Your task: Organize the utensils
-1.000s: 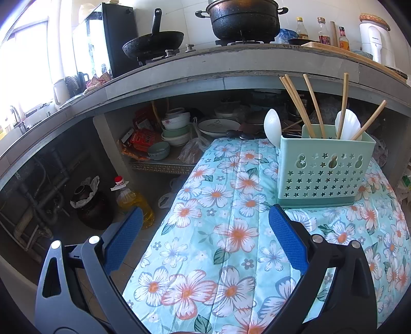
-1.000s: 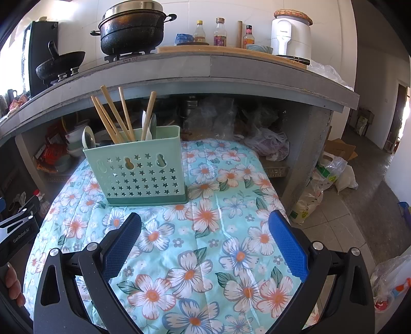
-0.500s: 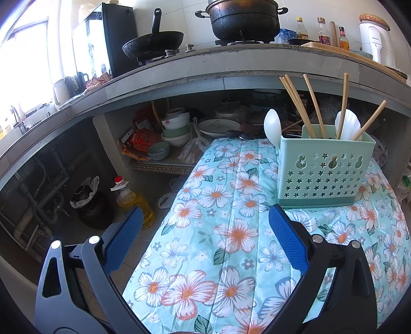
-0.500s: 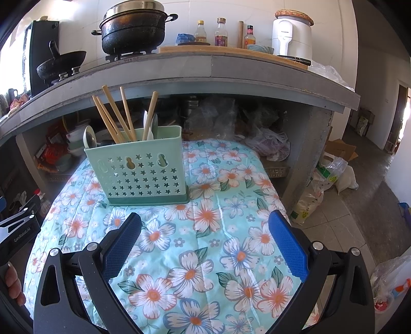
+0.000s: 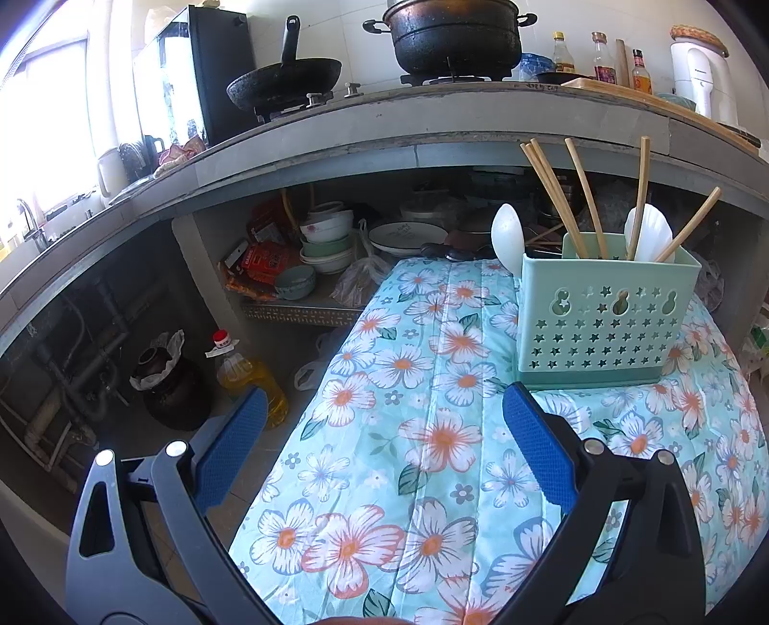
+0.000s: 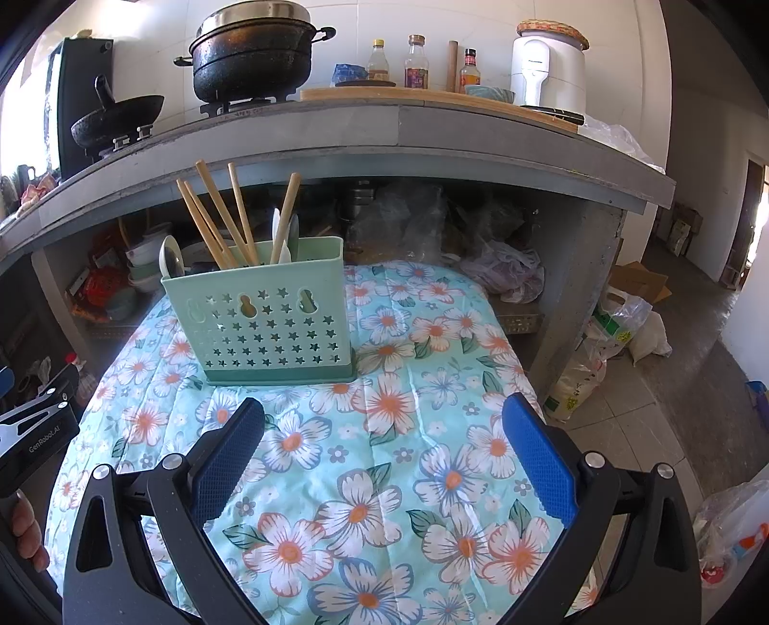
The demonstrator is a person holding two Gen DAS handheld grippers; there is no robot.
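Left wrist: star-perforated plastic caddy, wooden chopsticks.

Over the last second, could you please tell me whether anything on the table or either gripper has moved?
Barely anything. The right gripper eased slightly to the left, since the green utensil holder sits a touch further right in its view. The left gripper stayed put. Both remain open and empty, and the chopsticks and spoons are unchanged.

A grey concrete counter runs beneath white tiled walls. Bright daylight enters a window at left; the floor looks tiled, possibly grey.
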